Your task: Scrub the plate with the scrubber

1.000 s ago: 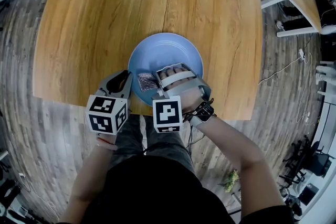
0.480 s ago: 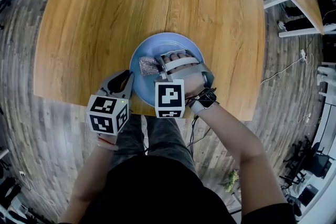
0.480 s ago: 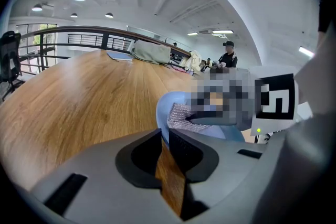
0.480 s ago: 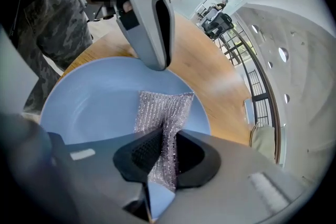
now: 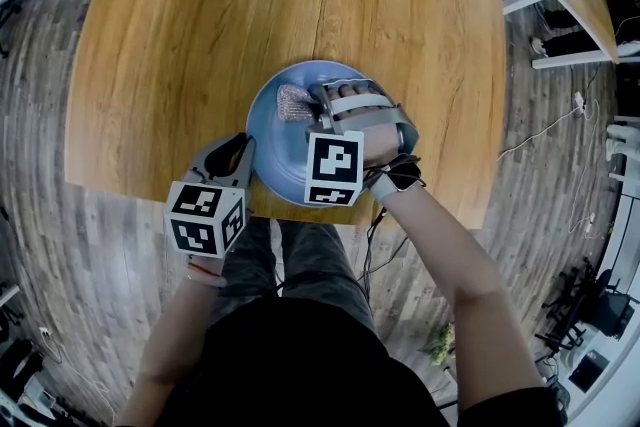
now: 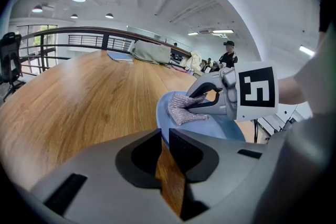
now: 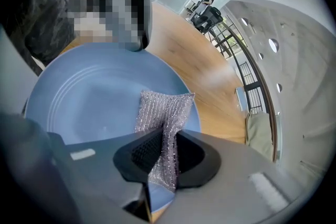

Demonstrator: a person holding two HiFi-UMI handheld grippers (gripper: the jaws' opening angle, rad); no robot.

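Wooden worktop [image 5: 200,35] carries the round blue plate [image 5: 275,155]. Your left gripper [image 5: 243,147] jaws nip its rim. Your right gripper [image 5: 315,103] jaws pinch the silvery mesh scrubber [image 5: 293,102], which sticks out ahead of them onto the plate. Scrubbing looks under way, unfinished.

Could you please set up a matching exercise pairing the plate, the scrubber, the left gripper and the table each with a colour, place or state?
1. plate
2. scrubber
3. left gripper
4. table

A. wooden, beneath the plate
B. silvery, clamped in the right gripper
C. blue, near the table's front edge
D. at the plate's left rim

Pairs: 1-C, 2-B, 3-D, 4-A
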